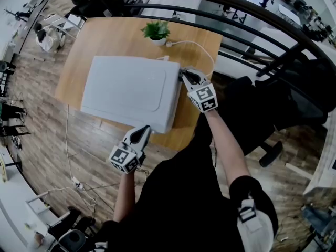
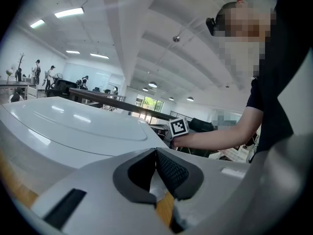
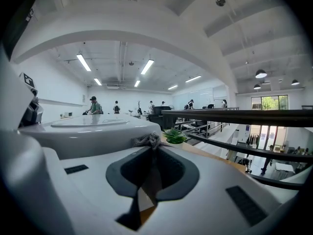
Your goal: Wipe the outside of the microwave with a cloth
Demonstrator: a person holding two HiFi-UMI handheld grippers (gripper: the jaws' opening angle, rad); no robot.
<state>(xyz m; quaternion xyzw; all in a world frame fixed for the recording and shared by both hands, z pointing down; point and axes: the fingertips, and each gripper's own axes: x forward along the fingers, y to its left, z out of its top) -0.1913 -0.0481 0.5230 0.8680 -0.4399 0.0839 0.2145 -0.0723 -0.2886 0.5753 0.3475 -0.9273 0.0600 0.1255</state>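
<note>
Microwave (image 1: 128, 91): white, mid-table (image 1: 105, 33). Right gripper (image 1: 185, 76): jaws clamped on a small grey cloth (image 3: 145, 140) at the microwave's 3 o'clock side. Left gripper (image 1: 144, 133): jaws together, empty, at its 5 o'clock corner. Risks: the thinly pinched cloth may slip free, and a wide stroke may knock the plant (image 1: 156, 30) at 1 o'clock.
</note>
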